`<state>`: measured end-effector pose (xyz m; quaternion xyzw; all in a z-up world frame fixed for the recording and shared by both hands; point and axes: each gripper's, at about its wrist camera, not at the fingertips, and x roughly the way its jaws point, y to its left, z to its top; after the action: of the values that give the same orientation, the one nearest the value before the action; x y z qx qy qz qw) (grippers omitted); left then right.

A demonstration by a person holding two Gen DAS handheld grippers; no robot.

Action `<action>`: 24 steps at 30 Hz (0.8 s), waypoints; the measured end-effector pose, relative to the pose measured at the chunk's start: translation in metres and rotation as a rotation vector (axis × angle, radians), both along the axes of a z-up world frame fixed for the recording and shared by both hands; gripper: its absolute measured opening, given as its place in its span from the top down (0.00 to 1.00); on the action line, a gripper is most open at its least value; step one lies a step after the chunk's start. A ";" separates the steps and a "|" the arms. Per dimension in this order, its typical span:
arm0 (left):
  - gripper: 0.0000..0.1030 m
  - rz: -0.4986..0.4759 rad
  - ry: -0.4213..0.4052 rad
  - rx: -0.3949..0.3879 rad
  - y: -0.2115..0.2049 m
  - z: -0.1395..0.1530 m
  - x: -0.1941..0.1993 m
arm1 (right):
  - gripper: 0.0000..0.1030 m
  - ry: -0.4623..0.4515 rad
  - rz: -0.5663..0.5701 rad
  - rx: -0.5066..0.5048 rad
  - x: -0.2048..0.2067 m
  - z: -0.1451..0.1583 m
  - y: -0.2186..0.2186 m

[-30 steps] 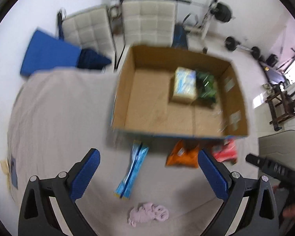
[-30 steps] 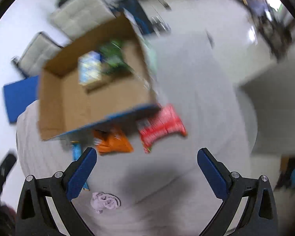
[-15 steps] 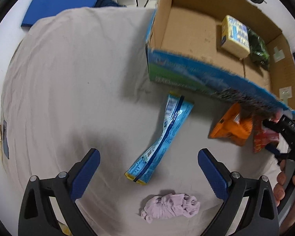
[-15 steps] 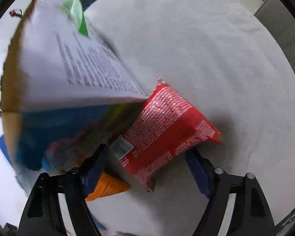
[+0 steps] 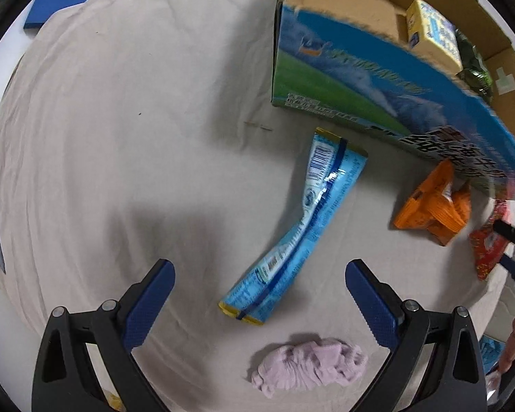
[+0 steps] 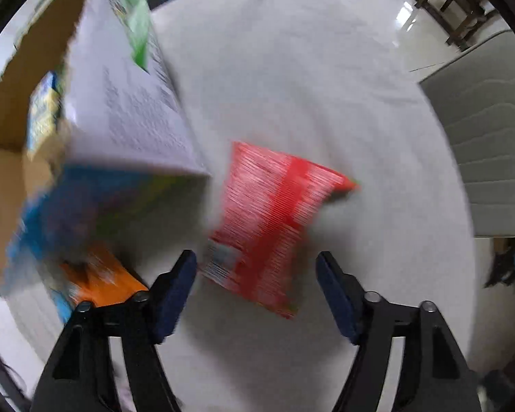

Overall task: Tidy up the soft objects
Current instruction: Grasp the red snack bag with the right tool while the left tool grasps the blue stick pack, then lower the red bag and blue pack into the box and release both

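Left wrist view: left gripper (image 5: pixel 259 276) pointing down at a beige cloth (image 5: pixel 120 137), blue pads spread wide, nothing between them but the lower end of a long light-blue packet (image 5: pixel 302 226) lying flat. Crumpled pink cloth (image 5: pixel 309 365) nearer the camera, apart from the packet. Open cardboard box (image 5: pixel 343 79) at upper right, holding a yellow pack (image 5: pixel 432 37) and a dark green bag (image 5: pixel 473 65). Orange pouch (image 5: pixel 432 206) just beside the box's near wall; red bag (image 5: pixel 487 250) at the far right edge.

Right wrist view, blurred: right gripper (image 6: pixel 255 286) partly spread, pads flanking the near end of the red bag (image 6: pixel 271 219), not pressing on it. Box (image 6: pixel 120 110) to the left, orange pouch (image 6: pixel 103 281) under its corner.
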<state>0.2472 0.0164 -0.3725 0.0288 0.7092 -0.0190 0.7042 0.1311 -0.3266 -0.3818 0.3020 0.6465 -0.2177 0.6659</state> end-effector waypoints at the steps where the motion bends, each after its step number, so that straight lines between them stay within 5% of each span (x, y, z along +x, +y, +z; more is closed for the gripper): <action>1: 0.01 -0.014 0.005 0.011 -0.002 -0.004 0.002 | 0.24 0.014 -0.005 -0.010 0.004 -0.003 -0.001; 7: 0.04 -0.108 0.037 0.000 -0.016 -0.034 0.021 | 0.37 0.106 0.020 -0.039 0.002 -0.027 0.018; 9: 0.31 -0.139 0.060 -0.001 -0.021 -0.044 0.021 | 0.41 0.124 0.071 -0.033 -0.002 -0.028 0.027; 14: 0.70 -0.132 0.078 -0.008 -0.014 -0.050 0.006 | 0.45 0.202 0.262 0.012 -0.038 -0.035 0.070; 19: 0.72 -0.090 0.091 0.001 -0.006 -0.055 -0.018 | 0.45 0.234 0.413 -0.009 -0.057 -0.040 0.110; 24: 0.71 -0.075 0.091 0.010 -0.001 -0.055 -0.016 | 0.40 0.218 0.373 -0.047 -0.064 -0.044 0.126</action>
<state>0.2309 0.0152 -0.4277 0.0577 0.7389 -0.0431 0.6699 0.0670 -0.2001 -0.4258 0.1362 0.7543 -0.1370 0.6275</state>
